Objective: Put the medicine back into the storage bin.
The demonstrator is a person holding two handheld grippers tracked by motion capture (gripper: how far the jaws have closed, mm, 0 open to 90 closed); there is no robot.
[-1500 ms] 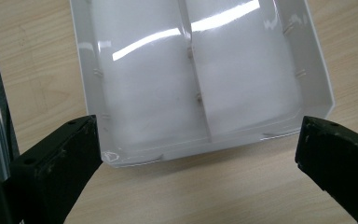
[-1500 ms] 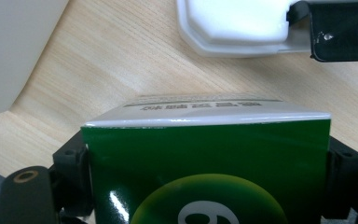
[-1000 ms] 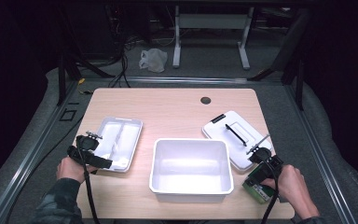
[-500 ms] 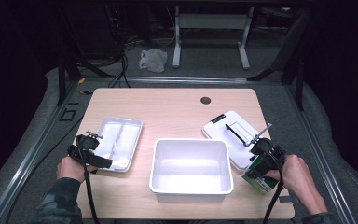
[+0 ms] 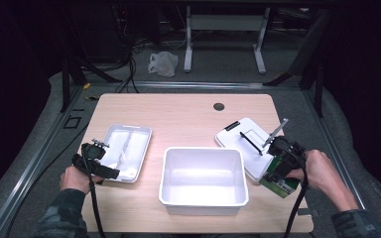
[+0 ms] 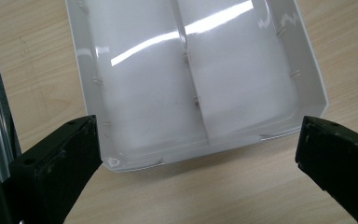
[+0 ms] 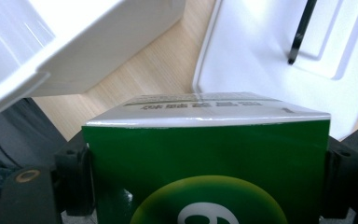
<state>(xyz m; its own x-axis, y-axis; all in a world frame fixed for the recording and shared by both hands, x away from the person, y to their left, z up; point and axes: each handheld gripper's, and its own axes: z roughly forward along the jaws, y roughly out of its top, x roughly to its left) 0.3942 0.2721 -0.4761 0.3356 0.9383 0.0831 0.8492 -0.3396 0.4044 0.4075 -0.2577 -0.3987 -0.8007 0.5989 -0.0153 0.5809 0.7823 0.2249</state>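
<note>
Green carton [image 7: 205,168] sits clamped between my right gripper's [image 5: 278,168] pads at the bench's [image 5: 178,114] right edge, hanging over the white lid [image 5: 243,141]. I'd worry its glossy sides slip, or a corner clips the white bin's [image 5: 203,201] rim at the front edge. My left gripper [image 6: 196,154] stands wide and empty before the divided tray [image 6: 191,70] near the left edge. Pale wood bench; dark room, grey floor, cables behind.

The print on the green box [image 7: 205,158] is too blurred to read.
</note>
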